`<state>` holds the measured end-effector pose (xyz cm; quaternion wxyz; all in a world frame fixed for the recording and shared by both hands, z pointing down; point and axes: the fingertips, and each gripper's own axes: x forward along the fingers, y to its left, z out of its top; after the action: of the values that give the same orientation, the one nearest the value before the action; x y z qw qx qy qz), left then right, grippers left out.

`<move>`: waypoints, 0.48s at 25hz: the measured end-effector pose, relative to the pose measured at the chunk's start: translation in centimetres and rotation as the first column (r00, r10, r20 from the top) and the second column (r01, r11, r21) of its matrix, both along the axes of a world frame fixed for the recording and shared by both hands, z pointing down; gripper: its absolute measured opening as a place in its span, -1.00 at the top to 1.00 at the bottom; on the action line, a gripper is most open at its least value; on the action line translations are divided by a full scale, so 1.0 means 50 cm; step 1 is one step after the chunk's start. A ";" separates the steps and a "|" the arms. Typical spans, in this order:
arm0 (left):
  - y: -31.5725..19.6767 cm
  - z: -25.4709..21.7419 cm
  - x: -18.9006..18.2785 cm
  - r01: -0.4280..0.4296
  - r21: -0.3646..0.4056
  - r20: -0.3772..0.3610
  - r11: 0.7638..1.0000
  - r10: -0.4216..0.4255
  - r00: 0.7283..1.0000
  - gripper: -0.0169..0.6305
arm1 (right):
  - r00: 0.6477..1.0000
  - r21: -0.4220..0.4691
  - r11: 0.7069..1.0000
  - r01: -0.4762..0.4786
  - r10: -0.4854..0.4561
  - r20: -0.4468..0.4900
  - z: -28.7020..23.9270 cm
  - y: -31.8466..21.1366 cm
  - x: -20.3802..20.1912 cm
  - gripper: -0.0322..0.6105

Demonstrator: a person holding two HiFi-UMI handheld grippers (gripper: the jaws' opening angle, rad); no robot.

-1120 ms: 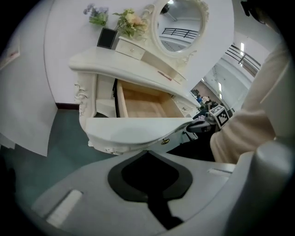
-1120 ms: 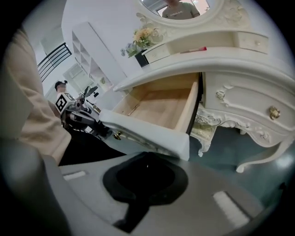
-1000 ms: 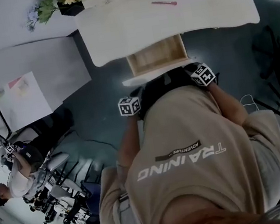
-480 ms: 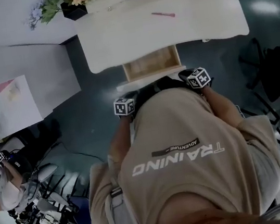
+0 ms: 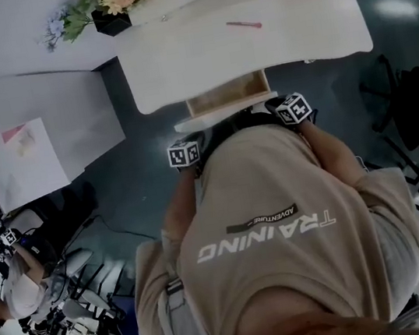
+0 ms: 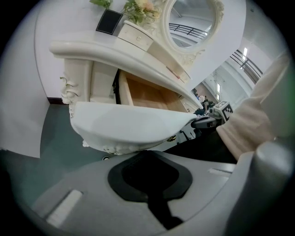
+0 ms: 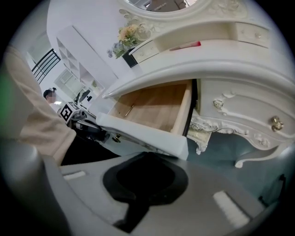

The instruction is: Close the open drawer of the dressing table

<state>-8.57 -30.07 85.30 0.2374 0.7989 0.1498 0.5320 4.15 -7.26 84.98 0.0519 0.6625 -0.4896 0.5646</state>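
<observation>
The white dressing table (image 5: 244,35) has its middle drawer (image 5: 227,94) partly out, and a strip of the wooden bottom shows. In the head view the left gripper's marker cube (image 5: 184,153) and the right gripper's marker cube (image 5: 292,109) sit just before the drawer front; my torso hides the jaws. My left gripper (image 6: 147,154) is shut, its tip against the lower edge of the curved white drawer front (image 6: 133,126). My right gripper (image 7: 145,159) is shut too, against the drawer front (image 7: 143,133) near its right end. The wooden inside (image 7: 156,108) holds one small thin object.
A pink pen (image 5: 244,24) lies on the tabletop and a flower pot (image 5: 107,5) stands at its back left. A side drawer with a brass knob (image 7: 276,123) is to the right. White desks (image 5: 22,129) and a seated person (image 5: 12,289) are at left, a dark chair (image 5: 412,99) at right.
The drawer has slid further into the table, so less of the wood shows. Both grippers have moved forward with its front.
</observation>
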 end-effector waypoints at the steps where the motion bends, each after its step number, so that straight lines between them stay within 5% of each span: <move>1: -0.004 -0.001 0.005 0.013 -0.006 0.001 1.000 -0.013 1.000 0.92 | 1.000 0.001 1.000 -0.019 0.019 0.002 0.000 -0.001 0.010 0.89; 12: -0.068 -0.019 0.101 0.069 0.019 -0.041 0.997 -0.069 0.997 0.93 | 0.992 0.021 0.993 -0.116 0.117 -0.039 -0.015 -0.042 0.118 0.89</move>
<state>-3.50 -33.48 84.34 0.2444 0.8165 0.1214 0.5088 10.04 -9.38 84.26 0.0224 0.7015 -0.4543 0.5487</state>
